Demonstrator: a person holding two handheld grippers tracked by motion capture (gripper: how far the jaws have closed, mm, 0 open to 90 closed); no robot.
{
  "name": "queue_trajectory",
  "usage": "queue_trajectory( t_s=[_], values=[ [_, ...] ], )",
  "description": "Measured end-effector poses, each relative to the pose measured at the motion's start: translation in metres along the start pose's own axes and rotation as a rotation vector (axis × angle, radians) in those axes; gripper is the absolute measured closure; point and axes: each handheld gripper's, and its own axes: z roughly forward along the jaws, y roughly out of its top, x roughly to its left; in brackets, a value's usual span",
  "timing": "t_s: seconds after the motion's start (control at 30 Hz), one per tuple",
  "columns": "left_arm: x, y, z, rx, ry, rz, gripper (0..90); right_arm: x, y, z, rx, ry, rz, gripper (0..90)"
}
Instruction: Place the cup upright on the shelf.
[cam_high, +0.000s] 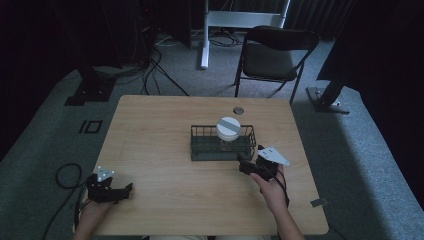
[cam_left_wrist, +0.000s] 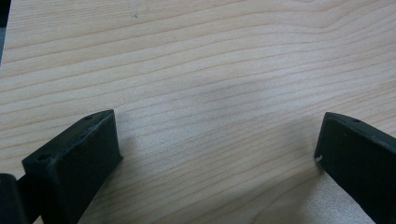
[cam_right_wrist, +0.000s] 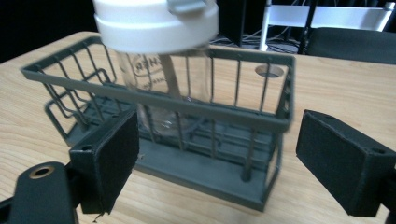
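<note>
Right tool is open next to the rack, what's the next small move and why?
Probably ease the right tool up and forward over the near rim of the rack, toward the jar. Its jaws stand open, facing the rack with the white-lidded jar upright inside. The left tool is open over bare table.

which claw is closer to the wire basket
The right claw, just off the dark grey wire basket holding the white-lidded clear jar; the left claw sits at the table's near-left corner.

high view: above, facing forward-down | right gripper view: close on wire basket (cam_right_wrist: 187, 116), shared with high view (cam_high: 223, 142)
</note>
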Motion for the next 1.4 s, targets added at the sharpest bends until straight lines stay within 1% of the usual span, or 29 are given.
queue_trajectory(
  t_s=[0.1, 0.13, 0.23, 0.3, 0.37, 0.43, 0.5, 0.53, 0.57, 0.6, 0.63, 0.7, 0.77, 0.9, 1.1, 1.2, 1.4],
  values=[
    [0.000, 0.000, 0.000, 0.000, 0.000, 0.000, 0.1, -0.003, -0.004, 0.000, 0.005, -0.005, 0.010, 13.0],
    [0.000, 0.000, 0.000, 0.000, 0.000, 0.000, 0.2, -0.006, -0.010, 0.000, 0.019, -0.012, 0.012, 13.1],
    [0.000, 0.000, 0.000, 0.000, 0.000, 0.000, 0.2, -0.008, -0.014, 0.000, 0.027, -0.013, 0.015, 13.1],
    [0.000, 0.000, 0.000, 0.000, 0.000, 0.000, 0.2, -0.009, -0.016, -0.001, 0.030, -0.015, 0.013, 13.1],
    [0.000, 0.000, 0.000, 0.000, 0.000, 0.000, 0.2, -0.014, -0.023, -0.001, 0.051, -0.009, 0.006, 13.1],
    [0.000, 0.000, 0.000, 0.000, 0.000, -0.001, 0.2, -0.015, -0.024, -0.002, 0.056, -0.009, 0.003, 13.1],
    [0.000, 0.000, 0.000, 0.000, 0.000, 0.000, 0.2, -0.020, -0.028, -0.004, 0.073, -0.011, -0.009, 13.1],
    [0.000, 0.000, 0.000, 0.000, 0.000, 0.000, 0.2, -0.020, -0.028, -0.004, 0.073, -0.011, -0.009, 13.1],
    [0.000, 0.000, 0.000, 0.000, 0.000, 0.000, 0.2, -0.024, -0.031, -0.005, 0.084, -0.025, -0.015, 13.1],
    [0.000, 0.000, 0.000, 0.000, 0.000, 0.000, 0.2, -0.024, -0.031, -0.005, 0.084, -0.025, -0.015, 13.1],
    [0.000, 0.000, 0.000, 0.000, 0.000, 0.000, 0.2, -0.029, -0.035, -0.007, 0.098, -0.033, -0.017, 13.0],
    [0.000, 0.000, 0.000, 0.000, 0.000, 0.000, 0.2, -0.031, -0.036, -0.007, 0.105, -0.040, -0.022, 13.0],
    [0.000, 0.000, 0.000, 0.000, 0.000, 0.000, 0.2, -0.039, -0.041, -0.011, 0.122, -0.053, -0.019, 13.0],
    [0.000, 0.000, 0.000, 0.001, 0.000, 0.001, 0.2, -0.048, -0.046, -0.016, 0.148, -0.061, -0.008, 13.1],
    [0.000, 0.000, 0.000, 0.000, 0.000, 0.001, 0.2, -0.059, -0.054, -0.021, 0.192, -0.067, -0.008, 13.0],
    [0.000, 0.000, 0.000, 0.000, 0.000, 0.001, 0.2, -0.064, -0.056, -0.023, 0.204, -0.081, 0.007, 13.0],
    [0.000, 0.000, 0.000, 0.000, 0.000, 0.001, 0.2, -0.077, -0.060, -0.026, 0.231, -0.131, 0.031, 12.9]
  ],
)
